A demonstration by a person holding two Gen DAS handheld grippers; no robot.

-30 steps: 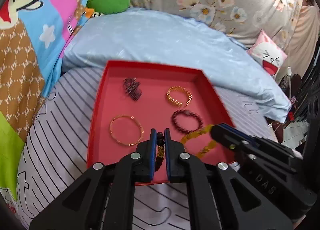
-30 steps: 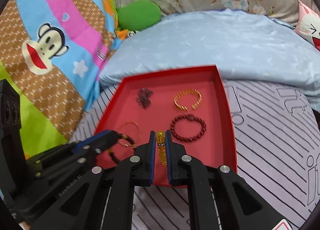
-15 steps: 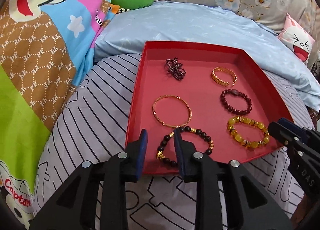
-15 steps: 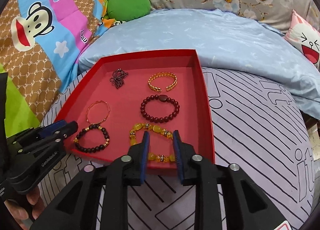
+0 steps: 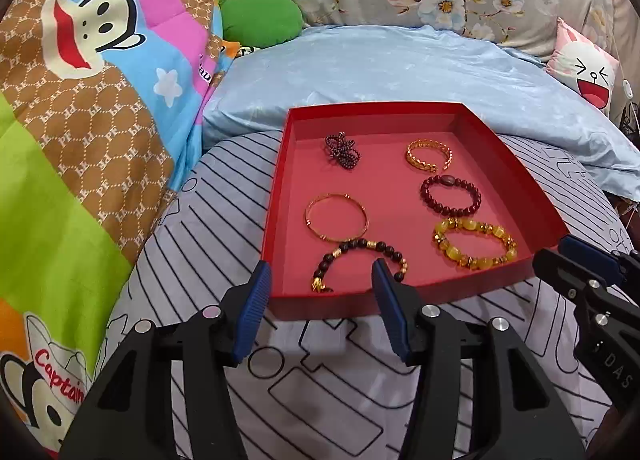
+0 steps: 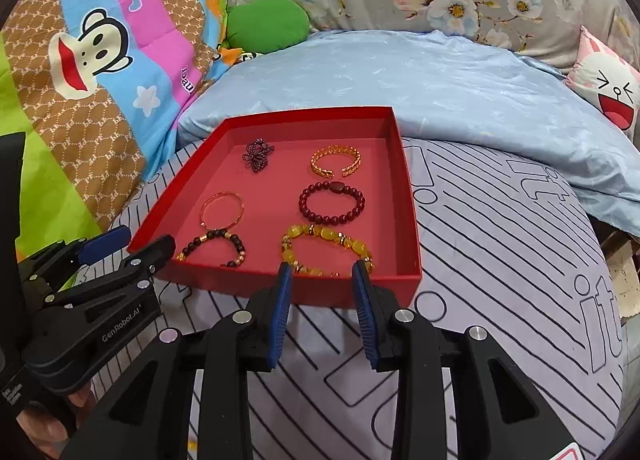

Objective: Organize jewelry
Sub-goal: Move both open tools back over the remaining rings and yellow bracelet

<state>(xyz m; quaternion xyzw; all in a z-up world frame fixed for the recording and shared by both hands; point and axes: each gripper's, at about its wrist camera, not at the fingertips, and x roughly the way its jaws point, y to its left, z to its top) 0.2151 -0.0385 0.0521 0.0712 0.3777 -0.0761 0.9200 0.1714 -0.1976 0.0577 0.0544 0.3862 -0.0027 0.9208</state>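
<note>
A red tray (image 5: 516, 164) lies on the striped bed cover and holds several bracelets. A dark bead bracelet with gold beads (image 5: 362, 250) rests at its near left, a yellow bead bracelet (image 5: 474, 244) at its near right. My left gripper (image 5: 320, 272) hovers just before the tray's near wall, its jaws opening with nothing pressed between them. My right gripper (image 6: 321, 270) stands open in front of the yellow bead bracelet (image 6: 326, 250), apart from it. Farther in lie a thin gold bangle (image 5: 336, 218), a dark red bead bracelet (image 5: 450, 196), a gold cuff (image 5: 428, 156) and a knotted dark chain (image 5: 342, 152).
A pale blue pillow (image 5: 380, 68) lies behind the tray, with a green cushion (image 5: 260, 20) and a floral sheet beyond. A cartoon monkey quilt (image 5: 80, 100) rises on the left. A pink cartoon cushion (image 5: 584, 68) sits at the right. A hand (image 6: 44, 428) grips the left tool.
Both grippers have opened and let go: the dark bead bracelet and the yellow bead bracelet now lie in the tray. Both have drawn back to the tray's near edge.
</note>
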